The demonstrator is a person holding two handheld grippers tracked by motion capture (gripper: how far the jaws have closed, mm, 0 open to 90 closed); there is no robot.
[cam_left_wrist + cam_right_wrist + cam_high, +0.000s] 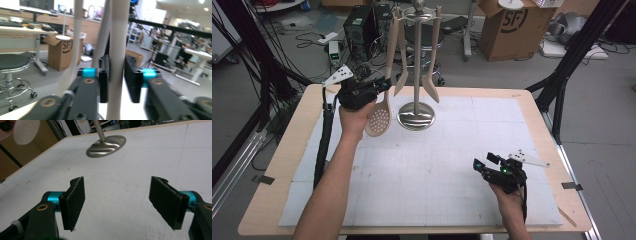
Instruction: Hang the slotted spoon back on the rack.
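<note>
- While the left gripper [384,85] stands at the handle of the slotted spoon [379,118], we read the step as hanging that spoon on the utensil stand [417,60], or else lifting it off; which of the two we cannot tell.
- Left gripper view: the spoon handle [116,50] runs upright between the two jaws. The left pad [103,80] sits against it; a narrow gap shows at the right pad [132,80]. We judge the hold loose at best, jaws nearly closed.
- Spoon location: at 10 o'clock from the stand's round base [416,116], bowl low above the white mat [437,165], handle rising toward the stand's top arms. Whether its top end sits on a hook is not resolvable.
- Two more utensils [432,80] hang at 12 to 1 o'clock of the base.
- Right gripper [487,162] is parked at 4 o'clock on the tabletop [282,165]; its jaws are wide apart with nothing between them in the right gripper view.
- Advice to ourselves: keep the handle vertical so the bowl does not swing into the neighbours.
- Move along the hook's axis only, slowly.
- Do not let go fully until the hook bears the weight.
- Risk: a sideways pull could tip the stand; the right gripper could steady the base [106,146].
</note>
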